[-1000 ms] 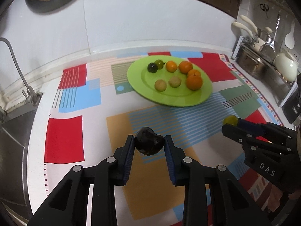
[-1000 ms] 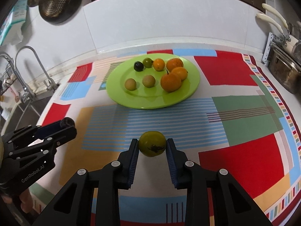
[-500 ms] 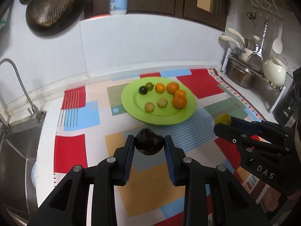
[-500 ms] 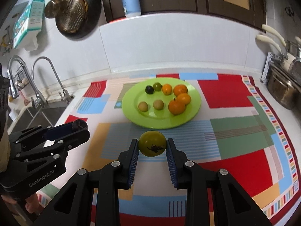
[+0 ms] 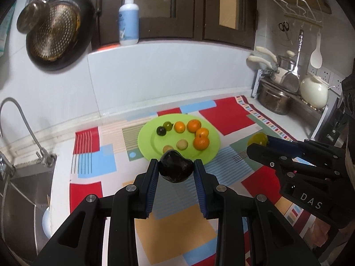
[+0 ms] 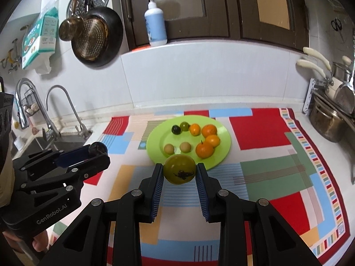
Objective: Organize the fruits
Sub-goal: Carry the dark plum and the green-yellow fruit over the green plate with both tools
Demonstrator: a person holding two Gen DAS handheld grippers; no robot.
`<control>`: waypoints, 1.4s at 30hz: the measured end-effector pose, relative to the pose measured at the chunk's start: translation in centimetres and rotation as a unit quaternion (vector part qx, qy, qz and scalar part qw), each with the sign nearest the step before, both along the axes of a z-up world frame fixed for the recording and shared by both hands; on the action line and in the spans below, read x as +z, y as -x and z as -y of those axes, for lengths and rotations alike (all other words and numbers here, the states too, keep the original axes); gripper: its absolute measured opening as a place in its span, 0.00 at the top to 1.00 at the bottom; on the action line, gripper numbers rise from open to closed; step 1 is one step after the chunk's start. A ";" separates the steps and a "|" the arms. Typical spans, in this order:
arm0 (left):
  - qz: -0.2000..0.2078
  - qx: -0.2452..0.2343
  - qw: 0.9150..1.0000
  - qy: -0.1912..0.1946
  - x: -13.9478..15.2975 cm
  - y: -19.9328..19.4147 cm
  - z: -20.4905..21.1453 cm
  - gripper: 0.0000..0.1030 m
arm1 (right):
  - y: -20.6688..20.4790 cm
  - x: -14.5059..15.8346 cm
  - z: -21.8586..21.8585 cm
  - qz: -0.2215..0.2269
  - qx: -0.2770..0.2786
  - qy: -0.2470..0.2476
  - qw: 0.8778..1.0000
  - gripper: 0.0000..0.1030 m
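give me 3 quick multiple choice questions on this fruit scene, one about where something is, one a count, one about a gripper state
1. Where does the green plate sit?
A. in the sink
B. on the patterned mat
C. on the pot rack

2. How many fruits lie on the plate?
A. four
B. ten
C. seven

3. What is the left gripper doing?
A. clamping a dark fruit
B. open with nothing in it
C. holding the soap bottle

Answers:
1. B, the plate rests on the colourful patterned mat on the counter.
2. C, two small dark green ones, three oranges and two pale tan ones.
3. A, its pads press both sides of the dark fruit, held above the mat, while the right gripper likewise clamps a yellow-green fruit.
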State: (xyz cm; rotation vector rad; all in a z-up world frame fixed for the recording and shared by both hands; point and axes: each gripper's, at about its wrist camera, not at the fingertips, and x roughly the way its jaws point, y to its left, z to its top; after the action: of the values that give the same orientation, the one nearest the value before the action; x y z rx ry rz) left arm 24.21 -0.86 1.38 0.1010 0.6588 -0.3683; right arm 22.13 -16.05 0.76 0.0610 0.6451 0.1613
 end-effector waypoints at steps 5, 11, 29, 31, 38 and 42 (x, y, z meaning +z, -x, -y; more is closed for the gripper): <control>0.014 -0.005 1.000 -0.002 0.9 -0.4 0.5 0.69 | -0.2 0.9 0.0 0.013 0.001 0.002 1.000 0.70; 0.026 -0.007 1.000 -0.001 1.7 -1.5 0.8 0.69 | -0.9 1.7 0.2 0.025 0.000 0.007 1.000 0.70; 0.036 -0.007 0.999 0.007 3.0 -6.4 1.4 0.69 | -5.3 3.4 0.4 0.046 0.009 0.011 0.999 0.70; 0.035 -0.006 0.999 0.006 3.0 -7.1 1.5 0.69 | -5.9 3.5 0.4 0.046 0.010 0.013 0.999 0.70; 0.026 -0.005 1.000 0.004 2.1 -9.9 1.6 0.69 | -8.6 2.9 0.4 0.038 0.014 0.016 0.999 0.70; 0.014 -0.003 1.000 0.001 1.2 -11.8 1.7 0.69 | -10.5 2.2 0.5 0.028 0.016 0.016 0.999 0.70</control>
State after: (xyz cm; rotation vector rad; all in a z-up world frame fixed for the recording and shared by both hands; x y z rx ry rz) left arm 36.05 -2.52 2.61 0.1066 0.6302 -0.3723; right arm 32.60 -16.51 2.95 0.0147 0.5925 0.1819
